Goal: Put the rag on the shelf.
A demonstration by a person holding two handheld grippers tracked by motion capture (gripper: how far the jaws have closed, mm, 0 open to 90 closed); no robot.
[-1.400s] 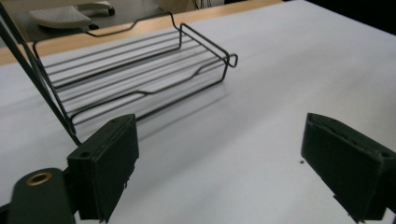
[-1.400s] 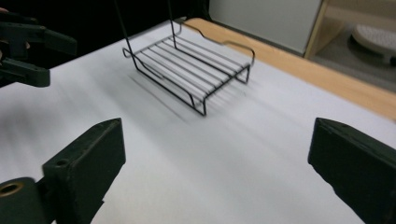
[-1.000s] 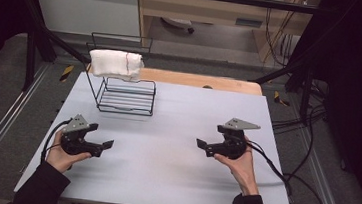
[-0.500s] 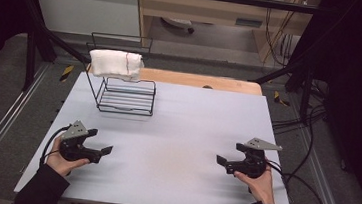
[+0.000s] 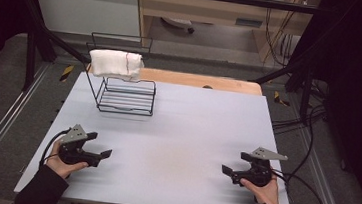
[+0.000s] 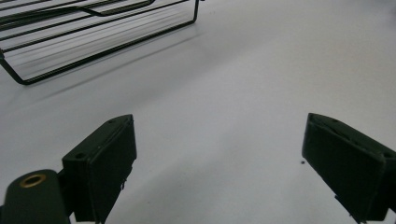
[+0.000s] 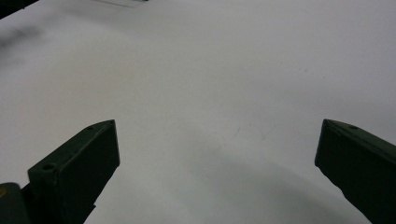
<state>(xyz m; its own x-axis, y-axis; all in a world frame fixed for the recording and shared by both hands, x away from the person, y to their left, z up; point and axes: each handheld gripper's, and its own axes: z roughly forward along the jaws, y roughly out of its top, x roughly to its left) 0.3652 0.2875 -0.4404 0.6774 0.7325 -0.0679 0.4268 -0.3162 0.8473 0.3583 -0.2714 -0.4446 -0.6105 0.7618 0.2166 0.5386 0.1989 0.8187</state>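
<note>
**Q:** Where did the work's things lie relative to the two grippers?

**A:** The wire rack (image 5: 127, 96) stood near the counter's far left corner, with a folded white towel (image 5: 116, 64) draped over its raised back rail. The left gripper (image 5: 100, 147) rested near the counter's near left corner, the right gripper (image 5: 228, 171) near the near right corner. The rack lay ahead of the left gripper's jaws, toward the far edge, and well apart from them; in the left gripper view the rack's wire base (image 6: 100, 35) appeared at upper left, beyond the jaws. The left hand (image 5: 62, 163) was judged the nearer to the rack, the right hand (image 5: 263, 188) being well across the counter (image 5: 201, 129).

**Q:** How did the towel's long axis run?

**A:** Roughly parallel to the counter's far edge, along the rail that carried it.

**Q:** What was the state of the jaws?

**A:** Both pairs stood released and spread wide, with nothing but bare counter between them, as the left and right gripper views showed.

**Q:** What did the rack contain?

**A:** Its lower wire basket held nothing; the towel hung on the top rail, not inside.

**Q:** What would a coming reach turn on?

**A:** Probably on carrying the left jaws forward to the towel and closing them across its short side.
</note>
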